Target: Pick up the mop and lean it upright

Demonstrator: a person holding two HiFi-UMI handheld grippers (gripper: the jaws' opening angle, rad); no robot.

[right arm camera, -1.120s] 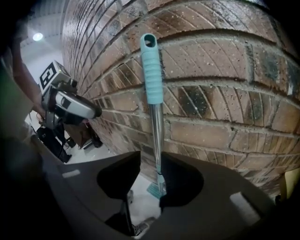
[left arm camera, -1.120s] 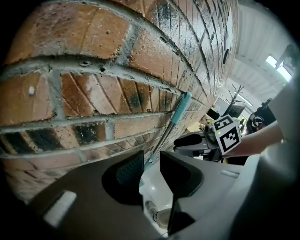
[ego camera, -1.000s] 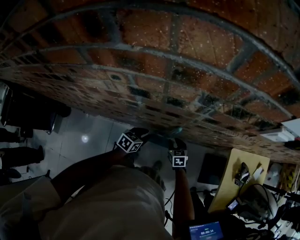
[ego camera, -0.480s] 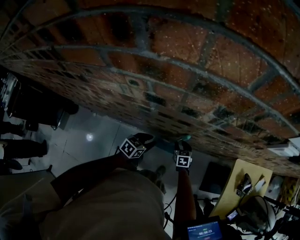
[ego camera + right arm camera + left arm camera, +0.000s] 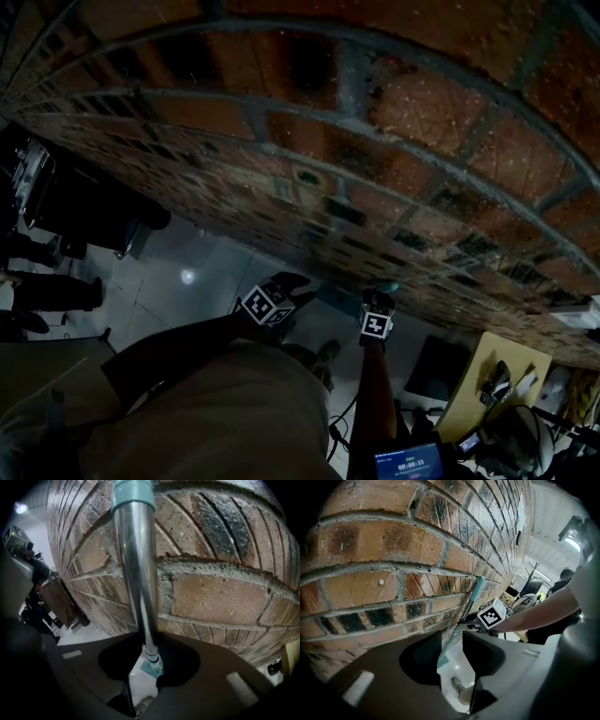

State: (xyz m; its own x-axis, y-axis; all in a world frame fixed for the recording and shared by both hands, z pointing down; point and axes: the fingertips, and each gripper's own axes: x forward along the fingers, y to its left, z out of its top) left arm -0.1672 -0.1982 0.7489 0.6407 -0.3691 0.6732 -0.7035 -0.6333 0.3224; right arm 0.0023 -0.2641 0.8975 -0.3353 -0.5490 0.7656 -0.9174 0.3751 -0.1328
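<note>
The mop stands against the brick wall. Its silver handle with a teal cap rises along the bricks. My right gripper is shut on the handle a little below the cap, and its jaws have just been closing. In the head view the cap shows just above that gripper. My left gripper is open; its jaws have just been opening. The handle passes loosely between them, lower down than the right gripper. In the head view the left gripper is left of the right one.
The brick wall fills most of every view. Dark furniture and a person's legs are at the left on the pale tiled floor. A yellow table with gear and a small screen are at the lower right.
In the head view both grippers have shifted right and a little lower along the wall. The teal cap now stands clear above the right gripper.
</note>
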